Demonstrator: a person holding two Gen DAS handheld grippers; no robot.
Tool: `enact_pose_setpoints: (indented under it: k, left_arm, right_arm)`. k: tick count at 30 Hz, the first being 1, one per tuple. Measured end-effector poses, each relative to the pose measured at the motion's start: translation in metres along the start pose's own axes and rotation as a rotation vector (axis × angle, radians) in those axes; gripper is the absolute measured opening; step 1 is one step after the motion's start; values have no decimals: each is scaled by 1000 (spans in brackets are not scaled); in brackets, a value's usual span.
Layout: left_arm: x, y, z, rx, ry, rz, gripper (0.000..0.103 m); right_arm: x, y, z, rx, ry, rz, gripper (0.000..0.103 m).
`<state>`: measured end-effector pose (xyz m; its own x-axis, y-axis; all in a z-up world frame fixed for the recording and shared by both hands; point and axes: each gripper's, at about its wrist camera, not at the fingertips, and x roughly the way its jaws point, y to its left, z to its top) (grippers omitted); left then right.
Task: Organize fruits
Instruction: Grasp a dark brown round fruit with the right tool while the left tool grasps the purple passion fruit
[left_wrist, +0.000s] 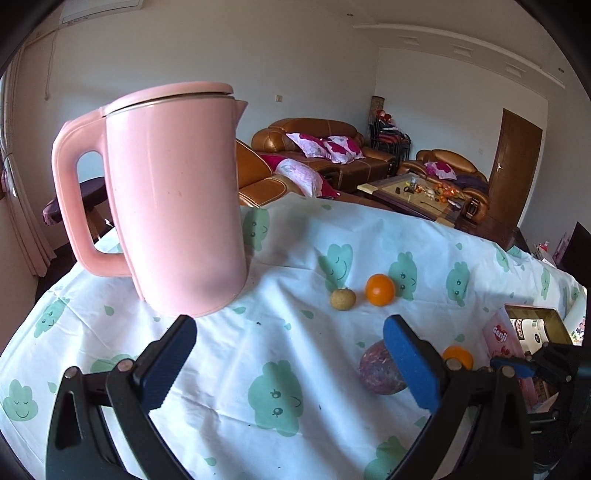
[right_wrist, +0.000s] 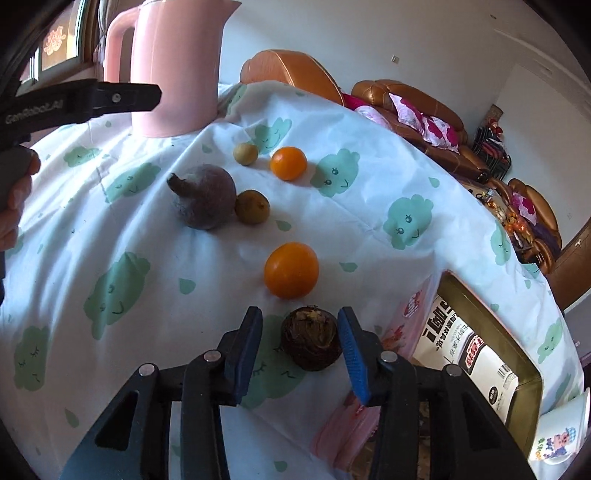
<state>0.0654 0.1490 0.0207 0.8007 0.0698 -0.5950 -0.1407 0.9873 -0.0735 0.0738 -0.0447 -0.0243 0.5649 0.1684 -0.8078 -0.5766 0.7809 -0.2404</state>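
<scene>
Fruits lie on a white cloth with green clouds. In the right wrist view my right gripper is open with a dark brown round fruit between its blue pads, apart from them. Beyond it lie a large orange, a purple-brown root, a brown fruit, a small yellowish fruit and a small orange. My left gripper is open and empty above the cloth, with the purple root by its right finger. It also shows at the left of the right wrist view.
A tall pink kettle stands at the back left of the table. A pink tin box with a gold inside holding a packet sits at the right edge. A white cup is at the far right. Sofas stand behind.
</scene>
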Motion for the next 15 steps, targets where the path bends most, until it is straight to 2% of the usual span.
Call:
enact_pose_setpoints:
  k: [4, 7, 9, 12, 15]
  left_arm:
    - [5, -13, -3, 61, 41, -74, 103]
    - [10, -30, -9, 122, 80, -128, 103]
    - [12, -43, -14, 180, 96, -149, 103]
    - [15, -57, -19, 235, 105, -142, 103]
    - [22, -61, -22, 237, 124, -134, 103]
  right_arm:
    - [13, 1, 7, -106, 84, -36, 45]
    - [14, -3, 8, -85, 115, 2, 38]
    - [13, -2, 7, -91, 118, -16, 38]
    - [2, -3, 4, -57, 73, -42, 37]
    - [-25, -17, 0, 113, -63, 28, 37]
